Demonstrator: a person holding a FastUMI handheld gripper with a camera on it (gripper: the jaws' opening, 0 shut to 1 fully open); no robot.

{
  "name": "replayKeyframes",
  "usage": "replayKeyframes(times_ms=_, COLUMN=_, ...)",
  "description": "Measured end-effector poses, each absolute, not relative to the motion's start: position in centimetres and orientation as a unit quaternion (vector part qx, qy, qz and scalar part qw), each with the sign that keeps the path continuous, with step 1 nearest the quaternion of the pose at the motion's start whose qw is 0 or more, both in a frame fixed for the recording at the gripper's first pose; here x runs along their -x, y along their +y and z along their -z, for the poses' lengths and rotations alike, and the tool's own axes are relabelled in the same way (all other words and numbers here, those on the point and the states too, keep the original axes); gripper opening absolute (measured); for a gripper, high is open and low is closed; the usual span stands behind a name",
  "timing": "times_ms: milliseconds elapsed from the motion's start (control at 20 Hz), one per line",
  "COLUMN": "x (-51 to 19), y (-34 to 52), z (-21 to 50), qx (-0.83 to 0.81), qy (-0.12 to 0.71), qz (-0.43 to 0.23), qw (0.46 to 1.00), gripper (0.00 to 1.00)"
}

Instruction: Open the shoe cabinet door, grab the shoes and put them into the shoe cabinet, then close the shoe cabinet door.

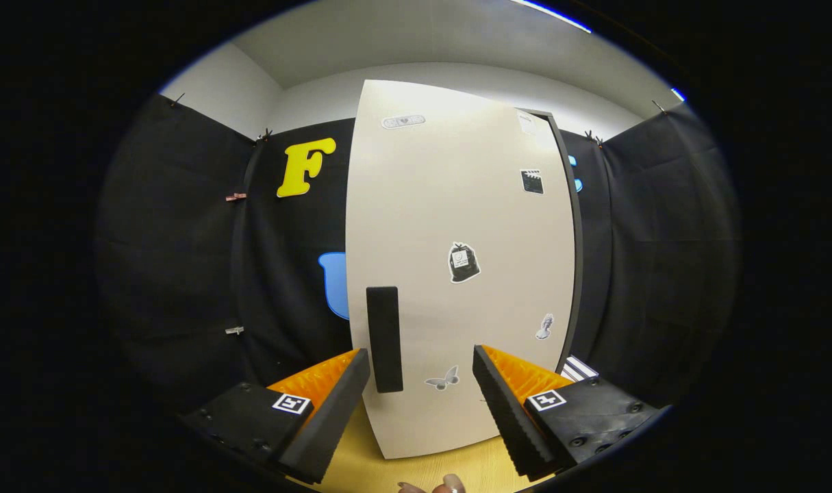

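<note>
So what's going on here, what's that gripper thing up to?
A person's handheld gripper faces a pale shoe cabinet door that stands on a wooden surface. Its fingers are open and hold nothing. The door's dark upright handle sits just ahead, nearer the left finger. The door looks about shut, and stickers dot its front.

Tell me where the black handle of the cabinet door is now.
In the gripper view, the black handle stands upright near the left edge of the cabinet door, just ahead of the open gripper, closer to its left finger.
</note>
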State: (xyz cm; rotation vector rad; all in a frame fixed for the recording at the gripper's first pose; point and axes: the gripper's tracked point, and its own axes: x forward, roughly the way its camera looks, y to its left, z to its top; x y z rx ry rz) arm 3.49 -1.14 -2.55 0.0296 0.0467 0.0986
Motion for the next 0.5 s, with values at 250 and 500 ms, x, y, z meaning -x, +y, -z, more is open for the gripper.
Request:
replayKeyframes(times_ms=250, x=-3.00, y=-1.24, z=2.17, qx=-0.009, qy=0.021, qz=-0.044, qw=0.999, gripper=0.99)
replayKeyframes(times_ms=500, x=-2.73, y=-1.18, z=2.14, qx=-0.006, qy=0.022, qz=-0.042, qw=0.999, gripper=0.99)
